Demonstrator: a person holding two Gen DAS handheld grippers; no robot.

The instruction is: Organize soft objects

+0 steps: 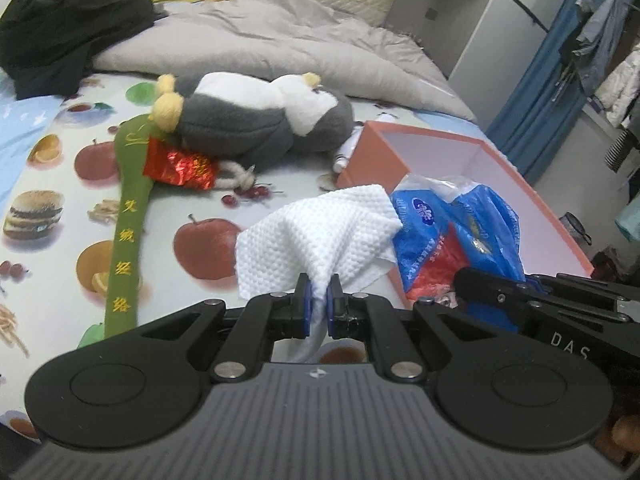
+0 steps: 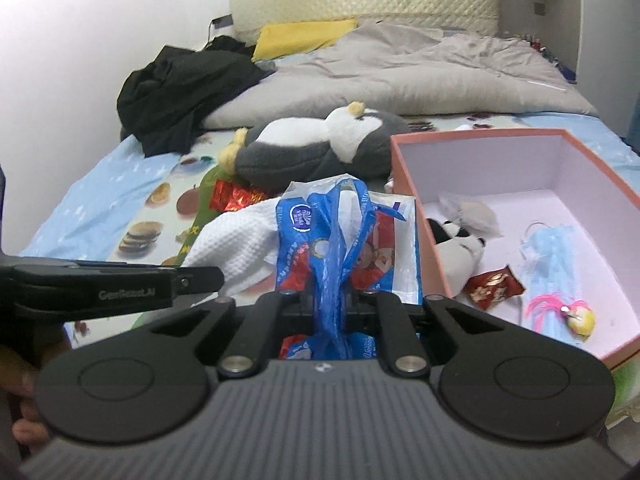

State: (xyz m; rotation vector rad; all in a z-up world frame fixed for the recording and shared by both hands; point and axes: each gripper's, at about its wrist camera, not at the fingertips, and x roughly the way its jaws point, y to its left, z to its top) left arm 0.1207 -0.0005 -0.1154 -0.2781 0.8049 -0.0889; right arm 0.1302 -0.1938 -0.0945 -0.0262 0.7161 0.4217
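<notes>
White cloth (image 1: 320, 232): limp, light, bunched fold clenched in left gripper (image 1: 319, 296) jaws above the bed (image 1: 52, 184). Blue plastic bag (image 2: 336, 232): crinkly, slippery, pinched at gathered neck by right gripper (image 2: 329, 300), beside the pink box (image 2: 412, 184). Grip bunched material.

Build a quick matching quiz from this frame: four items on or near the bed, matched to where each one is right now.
Items:
1. white cloth
2. blue plastic bag
3. blue face mask
4. penguin plush

Places:
A. lying on the fruit-print sheet
B. pinched in the right gripper
C. inside the pink box
D. pinched in the left gripper

Pairs: 1-D, 2-B, 3-C, 4-A
</notes>
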